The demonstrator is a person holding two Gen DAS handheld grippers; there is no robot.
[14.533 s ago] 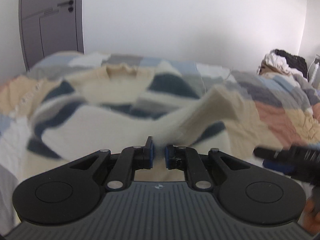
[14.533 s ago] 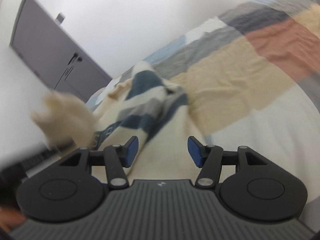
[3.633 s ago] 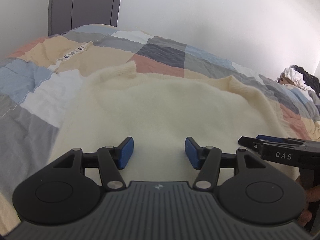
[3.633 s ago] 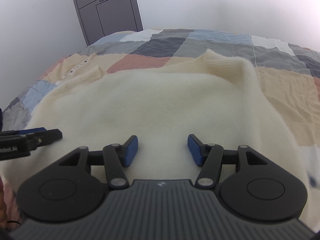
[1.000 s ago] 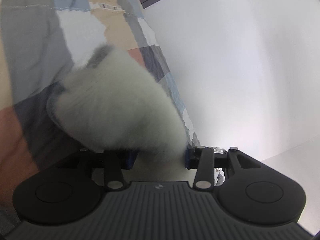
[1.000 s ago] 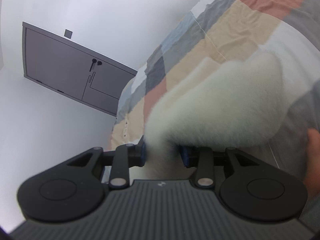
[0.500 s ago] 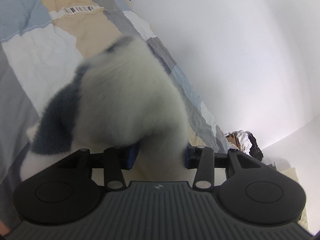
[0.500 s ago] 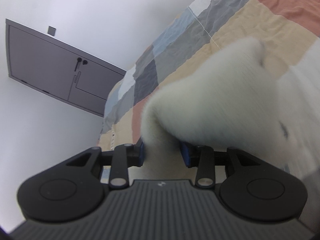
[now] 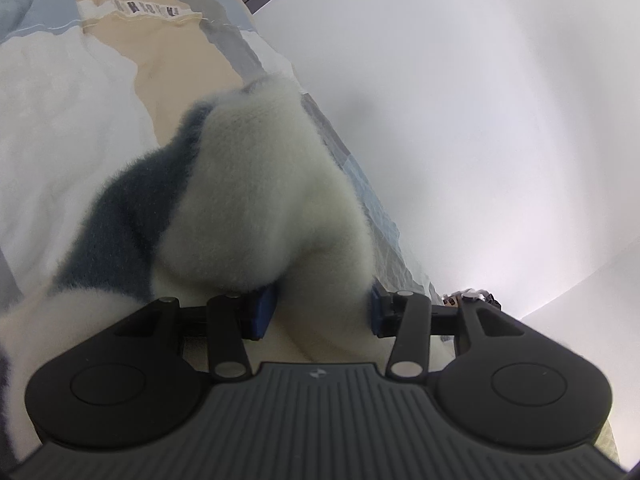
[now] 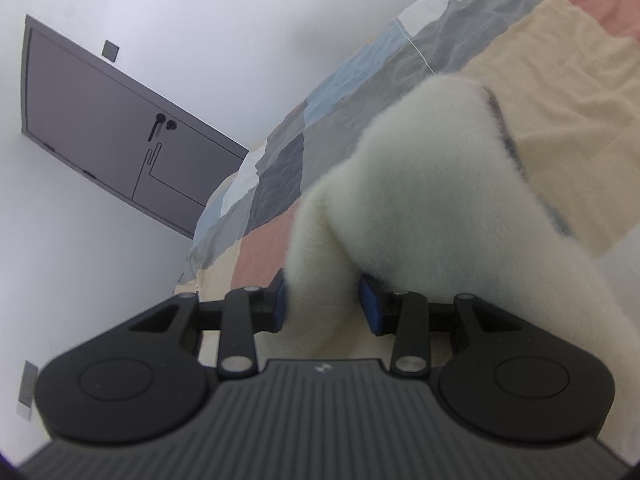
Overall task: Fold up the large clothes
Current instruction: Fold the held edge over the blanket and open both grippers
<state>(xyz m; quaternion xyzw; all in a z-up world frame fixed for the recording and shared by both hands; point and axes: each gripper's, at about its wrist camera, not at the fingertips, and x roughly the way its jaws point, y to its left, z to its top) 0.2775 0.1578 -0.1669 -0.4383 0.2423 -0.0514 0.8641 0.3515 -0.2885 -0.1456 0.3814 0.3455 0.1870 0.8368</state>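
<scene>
A thick fold of the fluffy cream sweater [image 9: 260, 200] bulges up in front of my left gripper [image 9: 320, 314]; a dark blue-grey patch of it shows on its left side. The blue pads sit against the bunched knit, and the jaws are opening slightly with the fabric still between them. In the right wrist view my right gripper [image 10: 324, 304] is shut on another bunch of the cream sweater [image 10: 420, 184], which hangs off to the right. Both bunches are held above the patchwork bedspread [image 10: 540, 60]. The rest of the sweater is hidden.
The patchwork bedspread [image 9: 176, 52] lies under both grippers, with a printed label strip [image 9: 148, 8] at the top. A grey door [image 10: 108, 128] stands in the white wall beyond the bed. A small pile of clothes [image 9: 468, 296] lies at the bed's far end.
Both grippers have carried their sweater bunches across and lower toward the bed. In the left view the dark patch of the knit has come into sight and the bedspread looks closer.
</scene>
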